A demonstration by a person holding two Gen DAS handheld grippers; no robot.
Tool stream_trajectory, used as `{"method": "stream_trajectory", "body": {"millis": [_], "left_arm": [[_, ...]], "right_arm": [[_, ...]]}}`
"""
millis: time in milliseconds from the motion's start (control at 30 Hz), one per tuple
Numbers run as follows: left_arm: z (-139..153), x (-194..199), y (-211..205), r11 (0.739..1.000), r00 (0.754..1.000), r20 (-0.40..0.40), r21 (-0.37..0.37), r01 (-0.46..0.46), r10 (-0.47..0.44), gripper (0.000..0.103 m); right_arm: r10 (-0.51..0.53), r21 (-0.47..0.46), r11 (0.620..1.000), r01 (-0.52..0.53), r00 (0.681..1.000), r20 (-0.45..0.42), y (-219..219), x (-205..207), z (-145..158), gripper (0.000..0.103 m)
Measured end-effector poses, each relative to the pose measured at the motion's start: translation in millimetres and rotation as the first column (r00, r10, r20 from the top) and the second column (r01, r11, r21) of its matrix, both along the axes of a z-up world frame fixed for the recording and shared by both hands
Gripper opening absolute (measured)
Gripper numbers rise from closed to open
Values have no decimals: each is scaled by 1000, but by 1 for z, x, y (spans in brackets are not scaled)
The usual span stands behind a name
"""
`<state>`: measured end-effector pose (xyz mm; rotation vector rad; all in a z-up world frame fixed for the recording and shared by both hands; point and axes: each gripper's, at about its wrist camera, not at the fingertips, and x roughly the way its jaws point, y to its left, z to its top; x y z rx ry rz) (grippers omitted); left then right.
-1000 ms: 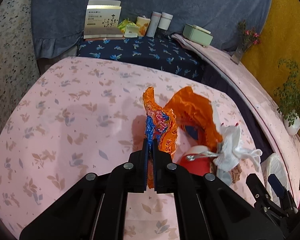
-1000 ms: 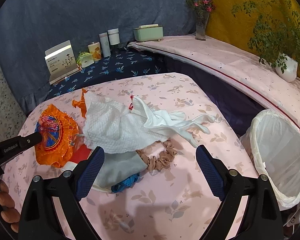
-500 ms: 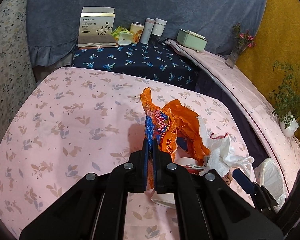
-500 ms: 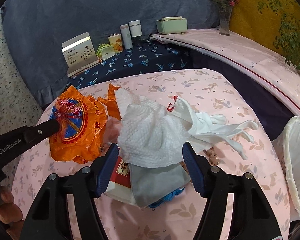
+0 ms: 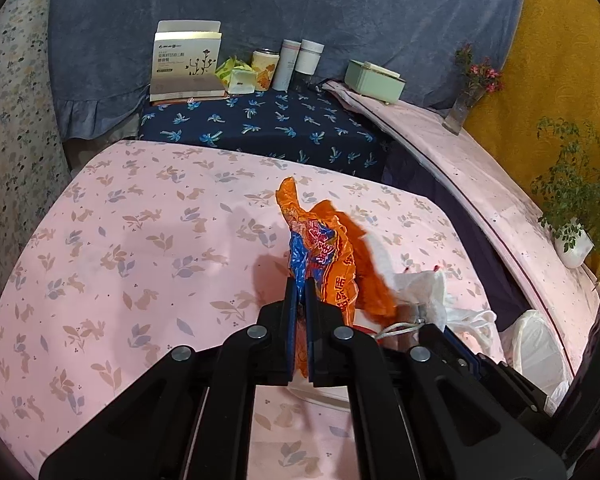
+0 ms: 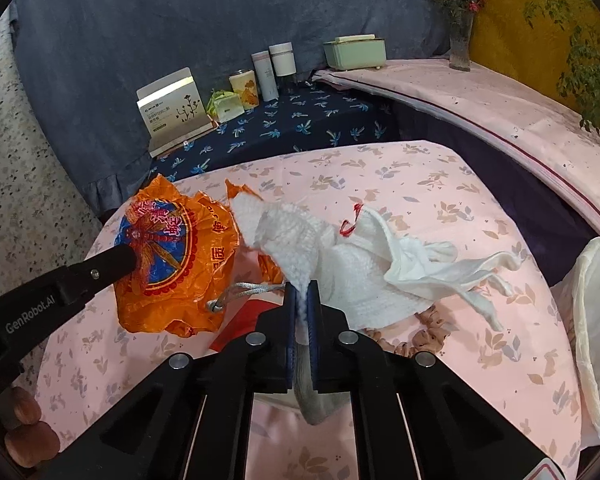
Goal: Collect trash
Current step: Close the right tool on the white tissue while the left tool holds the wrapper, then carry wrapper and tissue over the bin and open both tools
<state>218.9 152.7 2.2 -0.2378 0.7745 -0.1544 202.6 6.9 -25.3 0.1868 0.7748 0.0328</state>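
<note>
On the pink floral table (image 6: 440, 184), your left tongs (image 5: 299, 292) pinch the orange wrapper (image 5: 332, 268); your right tongs (image 6: 302, 296) clamp the white cloth (image 6: 300, 248) between them.

Glossy, crinkled orange plastic wrapper (image 6: 172, 256); white waffle-textured cloth (image 6: 300, 244); matt pink printed cotton over the tabletop (image 5: 140, 248); thin translucent bin liner (image 6: 596, 312).

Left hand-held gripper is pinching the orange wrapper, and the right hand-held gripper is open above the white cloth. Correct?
Not quite. The left hand-held gripper does pinch the orange wrapper, but the right hand-held gripper is not open: the right wrist view shows it shut on the white cloth.
</note>
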Motion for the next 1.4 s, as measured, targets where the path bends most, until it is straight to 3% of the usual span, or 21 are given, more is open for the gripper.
{"method": "stream_trajectory", "body": {"millis": [467,1033,1400], "left_arm": [[47,-41,-38,998,995,82,16,59,-60,3],[79,-81,-117,981,973,137,65,181,-188,3],[78,-98,-189,948,942,120,93,304,-314,3]], "right_arm": [[-67,57,997,59,987,148,-50,-56,71,5],[-220,103,974,199,941,257,-140,-115,111,5],[-328,118,944,307,907,265,-206,-142,111,5]]}}
